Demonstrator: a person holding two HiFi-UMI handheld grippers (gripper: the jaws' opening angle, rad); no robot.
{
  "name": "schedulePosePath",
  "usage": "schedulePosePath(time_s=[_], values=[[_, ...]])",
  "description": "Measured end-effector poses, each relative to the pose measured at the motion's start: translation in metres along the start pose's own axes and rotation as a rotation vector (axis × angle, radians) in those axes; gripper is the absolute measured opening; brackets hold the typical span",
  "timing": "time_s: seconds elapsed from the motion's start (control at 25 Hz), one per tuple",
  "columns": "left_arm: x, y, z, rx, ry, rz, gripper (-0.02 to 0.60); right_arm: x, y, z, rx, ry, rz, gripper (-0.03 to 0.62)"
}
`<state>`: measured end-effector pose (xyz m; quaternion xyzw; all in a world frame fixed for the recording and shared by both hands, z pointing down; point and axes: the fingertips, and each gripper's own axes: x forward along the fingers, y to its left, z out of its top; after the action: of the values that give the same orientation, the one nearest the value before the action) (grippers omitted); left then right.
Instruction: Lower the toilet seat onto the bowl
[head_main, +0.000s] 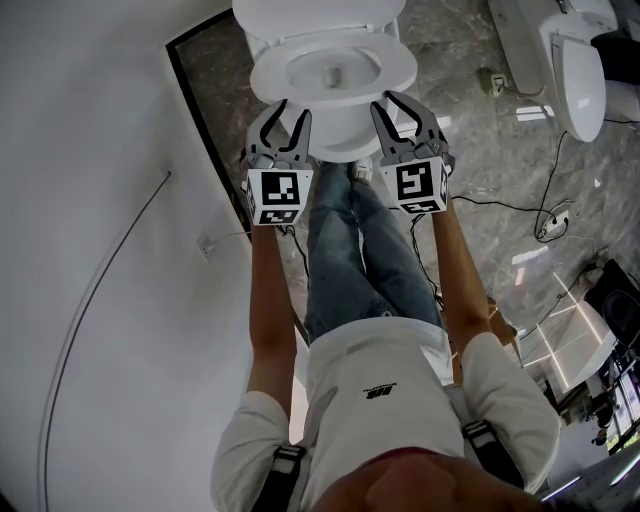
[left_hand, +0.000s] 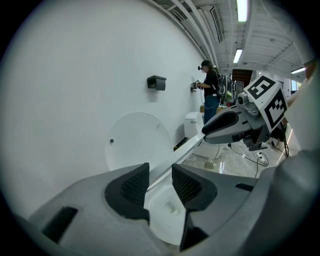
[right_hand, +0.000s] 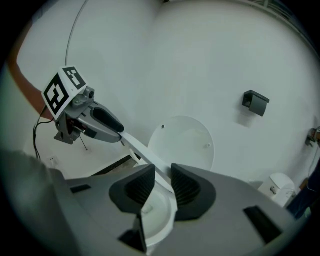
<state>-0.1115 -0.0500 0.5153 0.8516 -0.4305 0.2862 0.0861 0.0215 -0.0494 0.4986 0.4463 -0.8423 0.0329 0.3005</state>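
The white toilet seat (head_main: 396, 68) lies low over the bowl (head_main: 335, 66), its round lid (left_hand: 132, 142) upright against the wall. My left gripper (head_main: 292, 112) holds the seat's front rim on the left and my right gripper (head_main: 392, 102) holds it on the right. In the left gripper view the seat (left_hand: 186, 149) runs edge-on as a thin strip from between my left gripper's (left_hand: 160, 182) pads across to the right gripper (left_hand: 220, 131). The right gripper view mirrors this: the seat (right_hand: 142, 150) passes between the right gripper's (right_hand: 159, 182) pads toward the left gripper (right_hand: 112, 127).
A white wall (head_main: 100, 200) stands close on the left, with a dark floor strip along it. A second toilet (head_main: 580, 75) and loose cables (head_main: 545, 215) are on the marble floor at the right. Another person (left_hand: 210, 92) stands far off by a wall box (left_hand: 156, 82).
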Motion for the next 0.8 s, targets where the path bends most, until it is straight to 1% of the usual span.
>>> schedulePosePath(time_s=[0.8], values=[[-0.012, -0.021, -0.03, 0.001, 0.034, 0.005, 0.147, -0.013, 0.024, -0.026, -0.006, 0.011, 0.042, 0.106]])
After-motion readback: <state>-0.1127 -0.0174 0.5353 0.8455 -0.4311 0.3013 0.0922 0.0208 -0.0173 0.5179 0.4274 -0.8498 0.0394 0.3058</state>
